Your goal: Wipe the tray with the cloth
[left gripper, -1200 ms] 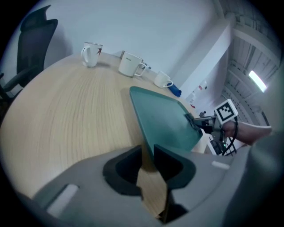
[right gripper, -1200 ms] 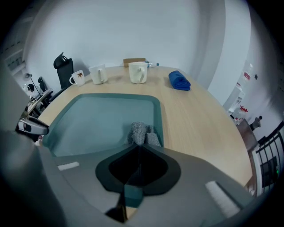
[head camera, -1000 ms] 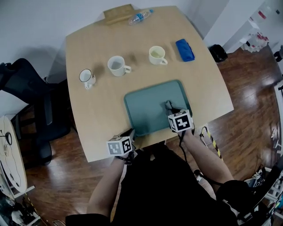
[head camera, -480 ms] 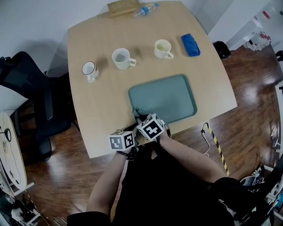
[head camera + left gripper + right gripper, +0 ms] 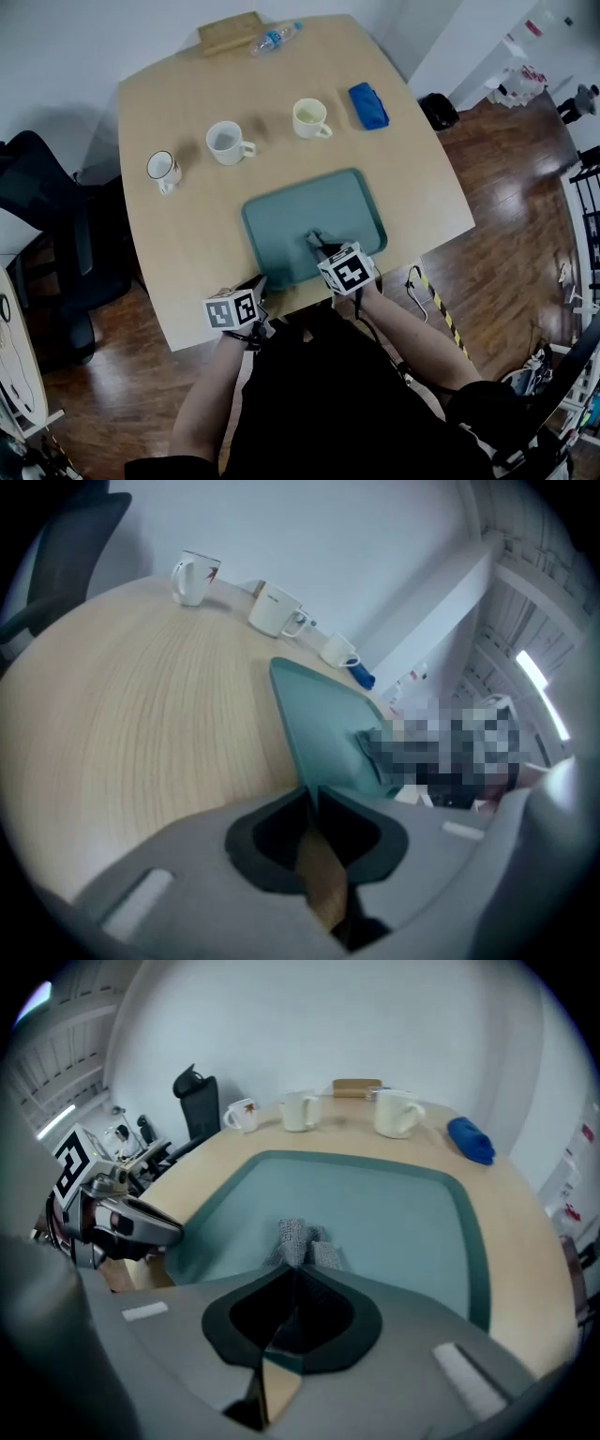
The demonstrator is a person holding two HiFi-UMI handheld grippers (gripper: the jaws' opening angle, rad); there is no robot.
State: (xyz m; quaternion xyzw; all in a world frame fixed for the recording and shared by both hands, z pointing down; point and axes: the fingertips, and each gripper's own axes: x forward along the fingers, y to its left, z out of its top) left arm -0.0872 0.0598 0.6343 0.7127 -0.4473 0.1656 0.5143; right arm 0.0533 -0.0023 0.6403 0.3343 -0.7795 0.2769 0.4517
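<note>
We note the left gripper [image 5: 312,797] pinching the near corner rim of the tray [image 5: 291,211]. The right gripper [image 5: 293,1265] is clamped on the grey cloth [image 5: 298,1238], which rests on the tray floor.

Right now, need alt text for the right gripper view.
The right gripper, shut on a grey cloth, holds it on a teal tray on a beige table. At left, the left gripper meets the tray's near corner. Three white mugs, a wooden block and a blue bundle sit beyond the tray.
</note>
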